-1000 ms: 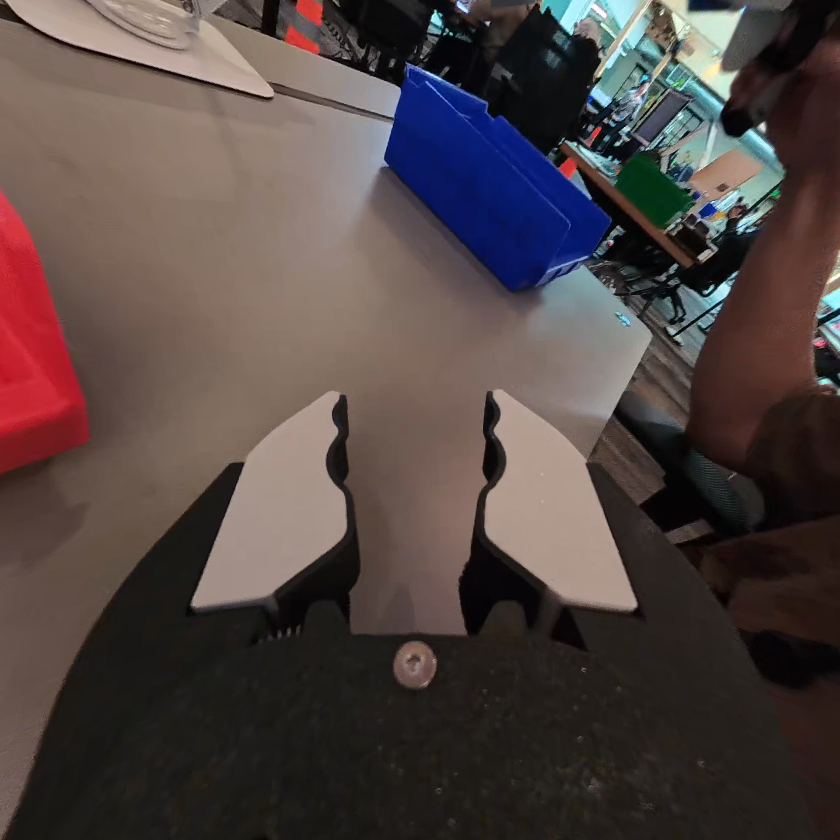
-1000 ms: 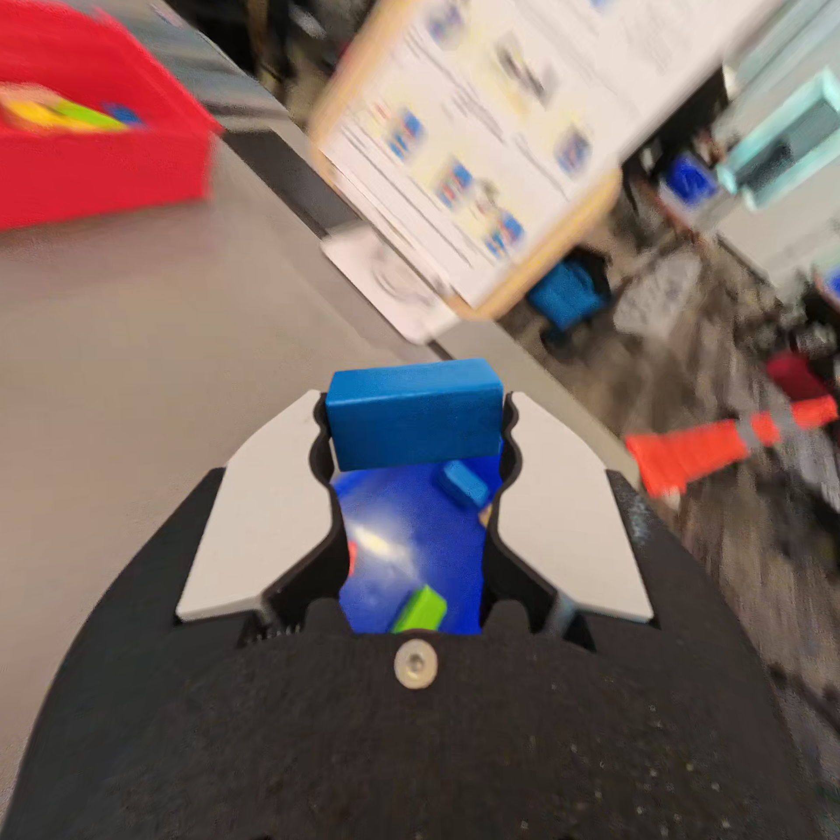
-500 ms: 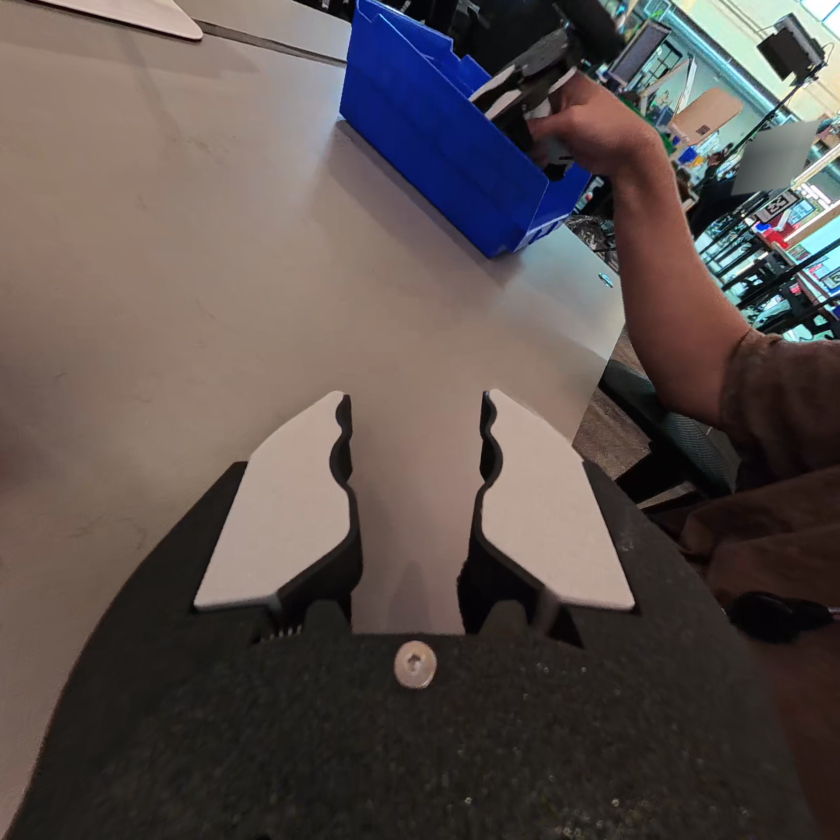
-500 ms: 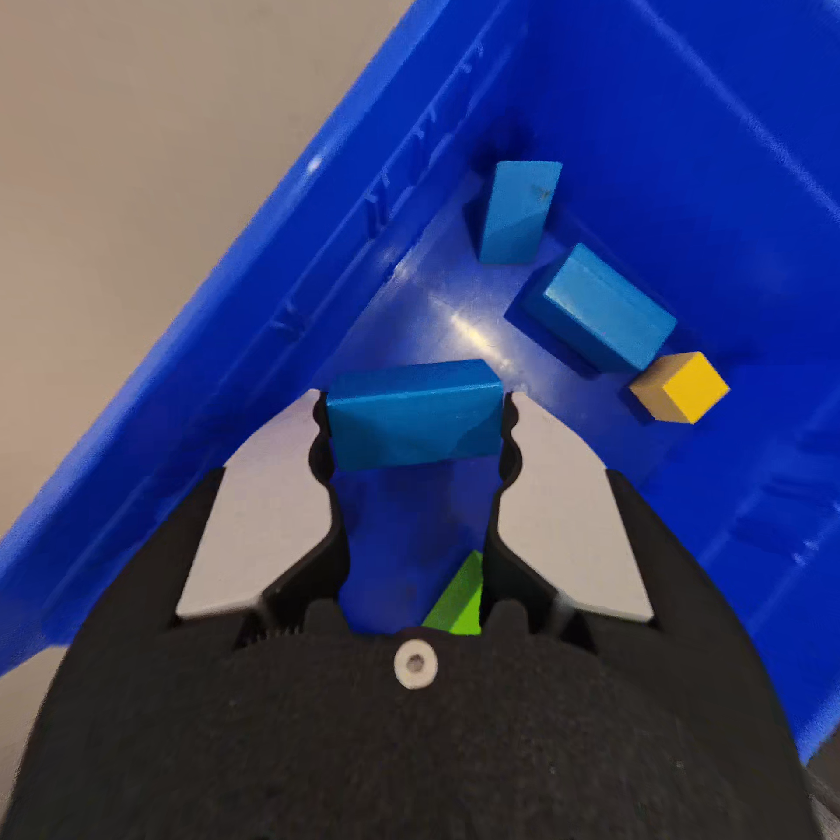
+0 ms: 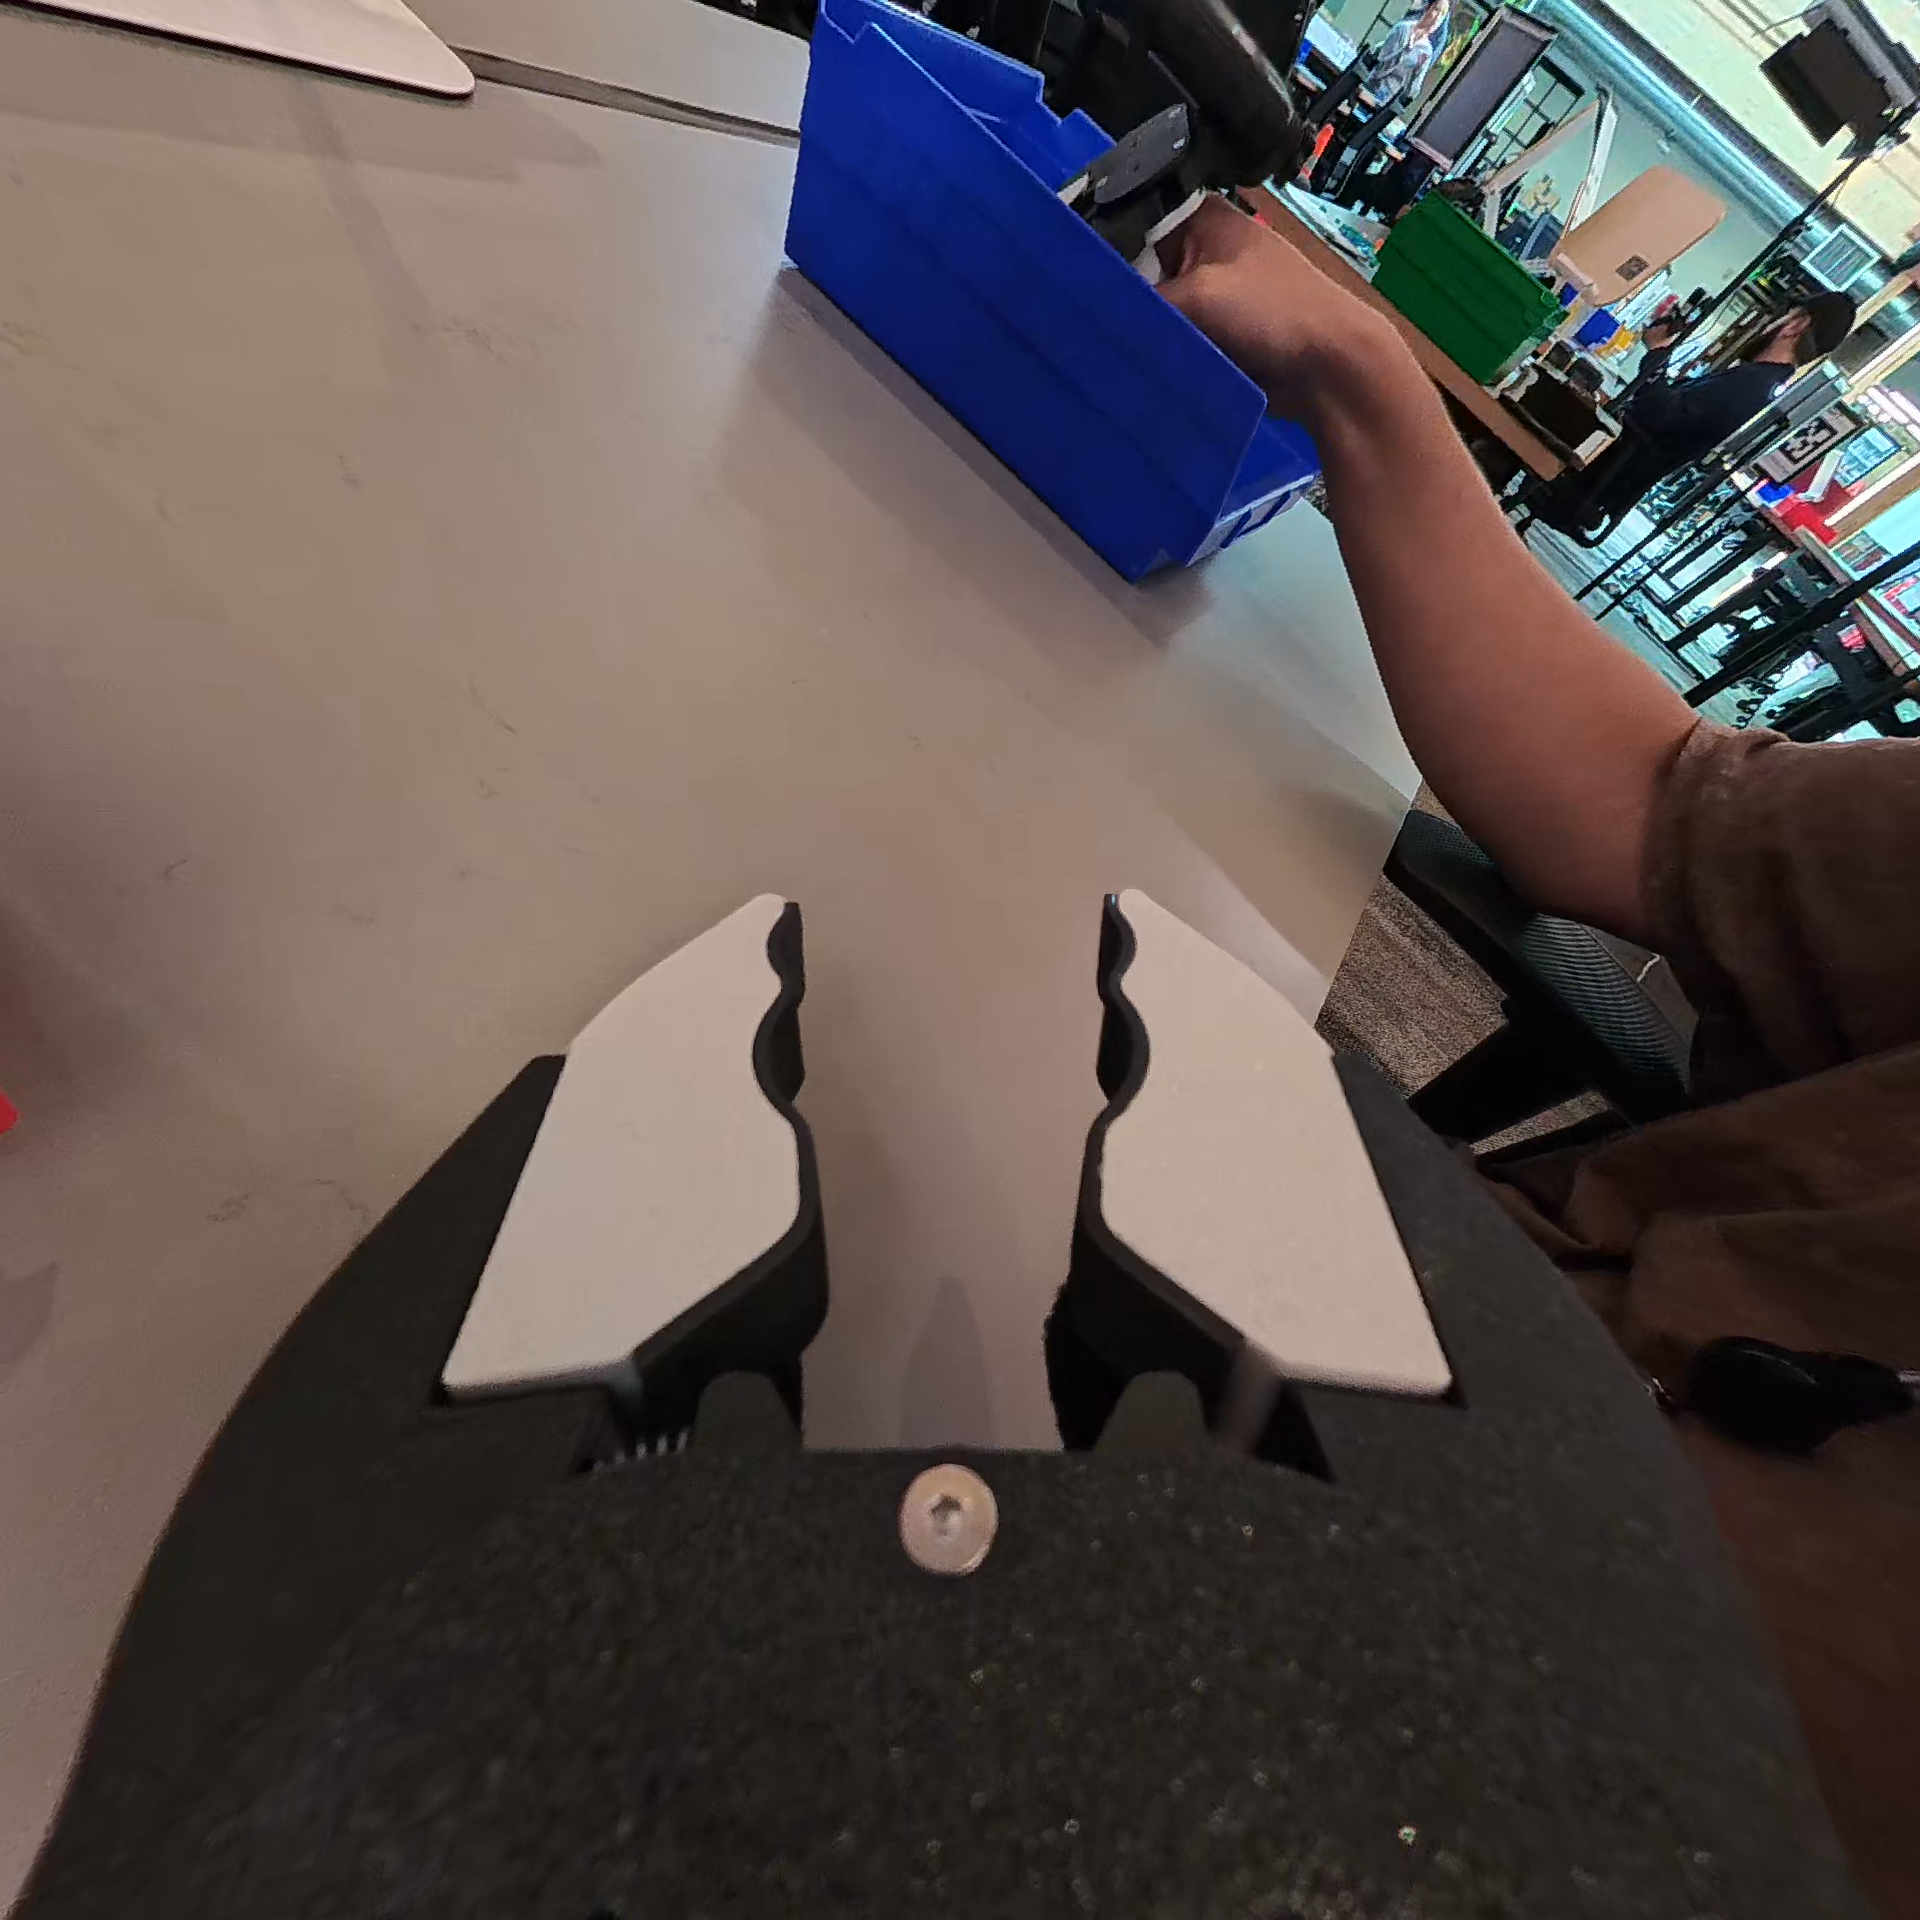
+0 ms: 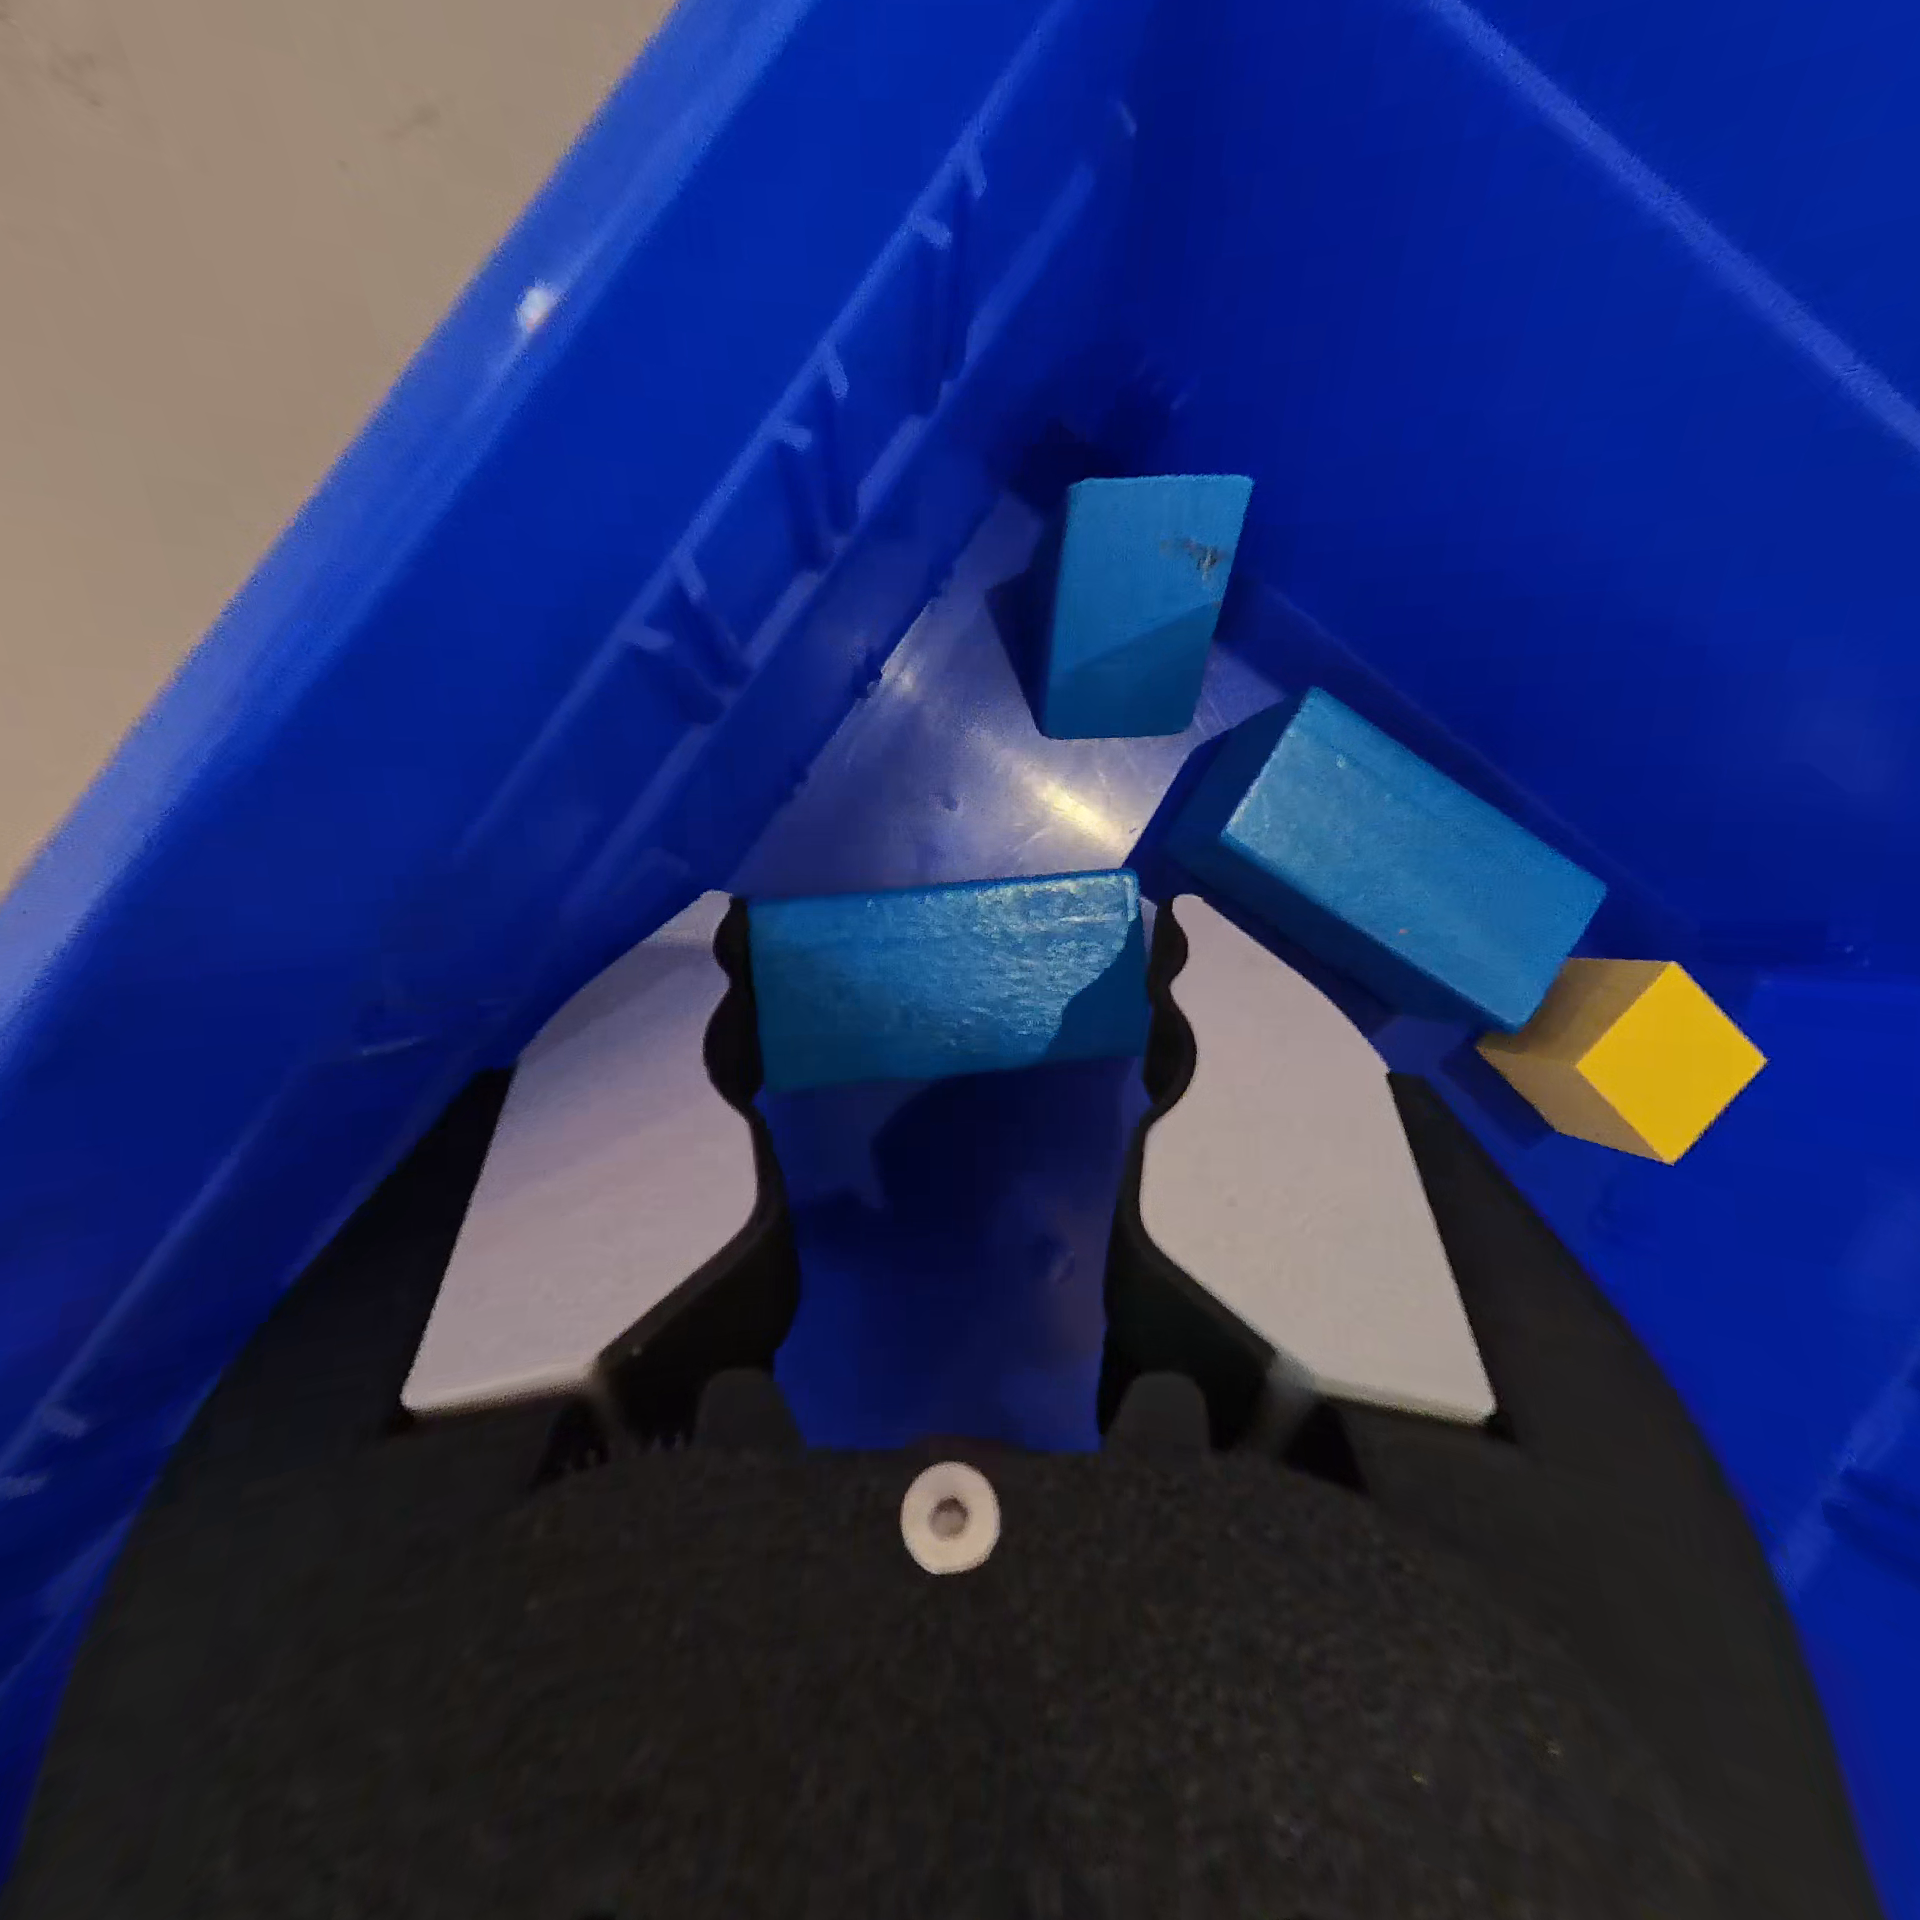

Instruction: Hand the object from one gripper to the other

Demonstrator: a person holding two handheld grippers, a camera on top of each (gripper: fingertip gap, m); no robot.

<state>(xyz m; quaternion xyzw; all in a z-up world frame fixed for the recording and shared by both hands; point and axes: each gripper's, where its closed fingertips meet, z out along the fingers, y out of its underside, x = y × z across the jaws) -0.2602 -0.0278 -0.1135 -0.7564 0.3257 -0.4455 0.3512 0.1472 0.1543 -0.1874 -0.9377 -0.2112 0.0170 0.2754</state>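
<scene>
My right gripper (image 6: 945, 977) has sunk deeper into the bin (image 6: 520, 727), jaws clamped on the ends of the block (image 6: 935, 977), its long axis crosswise between them, while my left gripper (image 5: 951, 935) hangs wide and empty, well apart.

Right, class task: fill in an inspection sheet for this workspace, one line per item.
Surface: grey matte tabletop, bare in front of the left claw.
Job's things: blue rectangular wooden block between the right claw's jaws, inside the blue plastic bin.
Clutter: two loose blue wooden blocks and a yellow wooden cube in the bin.
Grippers: left claw open, empty; right claw shut on the block.
Cables: nothing seen.
Surroundings: busy workshop, green crates.
</scene>
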